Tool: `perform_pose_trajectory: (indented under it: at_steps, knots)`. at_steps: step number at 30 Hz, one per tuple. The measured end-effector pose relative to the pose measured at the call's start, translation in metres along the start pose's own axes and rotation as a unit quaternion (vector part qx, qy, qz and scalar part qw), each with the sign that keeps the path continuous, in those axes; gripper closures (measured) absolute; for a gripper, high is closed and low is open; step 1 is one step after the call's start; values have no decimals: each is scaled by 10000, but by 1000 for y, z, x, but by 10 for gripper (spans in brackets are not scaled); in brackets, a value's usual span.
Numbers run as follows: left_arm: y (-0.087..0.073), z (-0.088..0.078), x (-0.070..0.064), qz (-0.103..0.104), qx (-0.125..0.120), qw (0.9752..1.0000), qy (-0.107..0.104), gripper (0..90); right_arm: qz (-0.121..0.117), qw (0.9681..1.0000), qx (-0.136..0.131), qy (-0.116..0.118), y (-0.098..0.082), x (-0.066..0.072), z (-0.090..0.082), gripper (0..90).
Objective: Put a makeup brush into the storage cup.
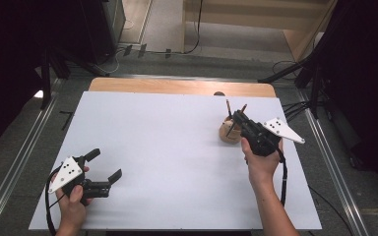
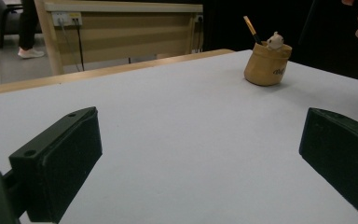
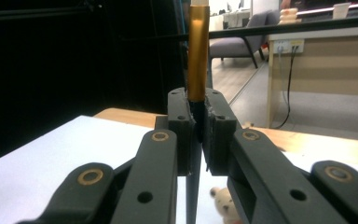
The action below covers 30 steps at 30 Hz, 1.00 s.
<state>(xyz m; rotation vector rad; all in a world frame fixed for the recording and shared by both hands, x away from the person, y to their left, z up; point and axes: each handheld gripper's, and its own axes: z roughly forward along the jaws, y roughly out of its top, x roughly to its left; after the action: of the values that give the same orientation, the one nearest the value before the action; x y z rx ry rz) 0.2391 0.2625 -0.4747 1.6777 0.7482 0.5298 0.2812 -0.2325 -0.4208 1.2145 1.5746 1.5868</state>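
A tan pouch-shaped pen holder (image 1: 228, 132) stands on the white table top (image 1: 167, 147) at the right. In the left gripper view the pen holder (image 2: 266, 67) has a gold-and-black pen (image 2: 251, 29) and a small bear figure (image 2: 275, 41) in it. My right gripper (image 1: 236, 118) is over the holder. In the right gripper view the right gripper (image 3: 199, 126) is shut on an upright pen (image 3: 198, 51) with a gold barrel, and the bear (image 3: 223, 201) is below it. My left gripper (image 1: 104, 165) rests at the near left, open with nothing in it (image 2: 198, 158).
A bare wooden strip (image 1: 177, 87) runs along the table's far edge. Black stand legs (image 1: 285, 73) and cables lie on the floor behind and to the right. A wooden desk with sockets (image 2: 121, 28) stands farther back. Metal rails (image 1: 19, 162) flank the table.
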Motion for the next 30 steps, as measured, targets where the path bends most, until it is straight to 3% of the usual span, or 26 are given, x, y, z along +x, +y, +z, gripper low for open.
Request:
perform_pose_trajectory:
  at_steps: [24, 30]
  knots:
    - [0, 0, 0, 9, -11, 10000, 16, 0, -133, 9984, -169, -518, 3, -32, 1, 843]
    - [-1, 1, 0, 7, -7, 10000, 7, 0, -300, 9976, -202, -585, 1, -36, 5, 843]
